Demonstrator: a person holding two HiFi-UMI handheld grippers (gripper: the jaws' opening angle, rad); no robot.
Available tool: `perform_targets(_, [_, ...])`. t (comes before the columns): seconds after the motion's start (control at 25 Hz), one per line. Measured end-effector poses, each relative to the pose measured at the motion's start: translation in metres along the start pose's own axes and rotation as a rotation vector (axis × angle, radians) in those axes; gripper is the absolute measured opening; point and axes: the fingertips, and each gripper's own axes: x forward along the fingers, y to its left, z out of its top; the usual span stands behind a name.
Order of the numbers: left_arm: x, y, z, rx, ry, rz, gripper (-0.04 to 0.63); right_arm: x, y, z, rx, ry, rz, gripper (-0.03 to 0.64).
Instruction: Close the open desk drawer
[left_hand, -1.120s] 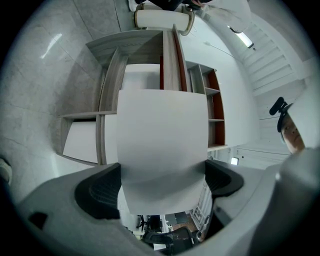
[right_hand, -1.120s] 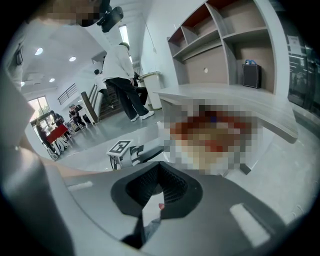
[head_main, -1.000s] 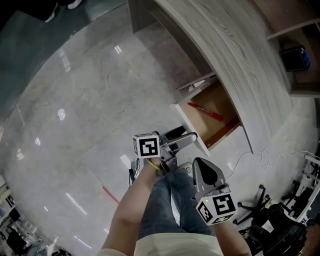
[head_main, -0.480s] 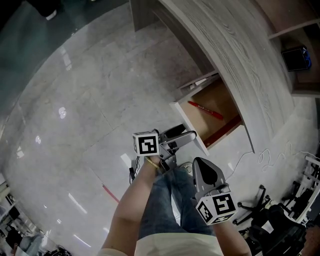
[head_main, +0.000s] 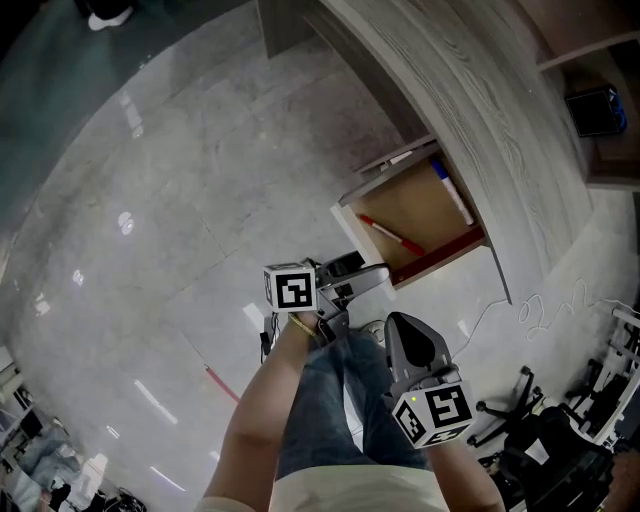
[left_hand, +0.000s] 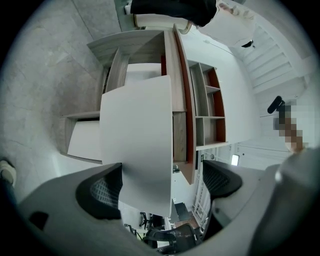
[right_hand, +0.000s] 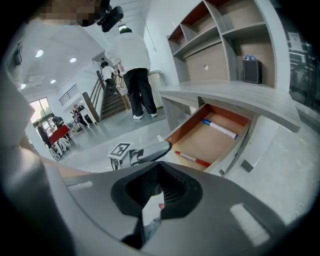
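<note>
**Task object.** The drawer (head_main: 412, 205) (right_hand: 210, 142) is open. It projects from under the grey wood-grain bench (head_main: 470, 110) (right_hand: 235, 95), right of centre in the head view. Its white front panel (head_main: 362, 245) (left_hand: 145, 130) faces the person.

**Drawer contents.**
- A red pen (head_main: 392, 236) (right_hand: 192, 160) lies on the drawer bottom, near the front panel.
- A white marker (head_main: 452, 192) (right_hand: 220, 129) with blue ends lies toward the far end, well apart from the pen.

**Left gripper.** The left gripper (head_main: 378, 270) (left_hand: 162, 187) is held roughly level just near of the drawer's near front corner.
- Its fingers (left_hand: 102, 192) stand wide and have just been closing slightly.
- The front panel stands between them, close against one finger. Contact with that finger cannot be confirmed.
- The other finger is clear of the panel.

**Right gripper.** The right gripper (head_main: 398, 330) (right_hand: 156, 167) is nearer the person, to the right of the left gripper, above a jeans-clad leg (head_main: 335, 400). It points down.
- Its fingers (right_hand: 172, 187) are brought together at the tips.
- Nothing is held between them.

**Surroundings.** The floor (head_main: 180, 200) is glossy grey tile. A black box (head_main: 590, 110) (right_hand: 251, 70) stands in a shelf compartment above the bench.
</note>
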Motion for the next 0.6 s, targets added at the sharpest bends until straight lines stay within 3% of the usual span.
perform_targets(0.2, [-0.002,0.001,-0.001,0.01,-0.001,0.008,0.495,0.0,0.0,-0.001,-0.002,0.0,0.004,0.006])
perform_targets(0.4, [-0.01,0.004,-0.001,0.029,-0.021,0.058,0.434,-0.001,-0.001,0.003,-0.006,-0.007,0.007,0.006])
perform_targets(0.48, [-0.017,0.007,-0.001,0.039,-0.031,0.111,0.384,-0.003,-0.002,0.004,-0.002,-0.013,0.003,0.006])
perform_targets(0.6, [-0.033,0.013,-0.004,0.073,-0.031,0.236,0.23,-0.005,-0.001,0.008,-0.006,-0.022,0.001,0.006])
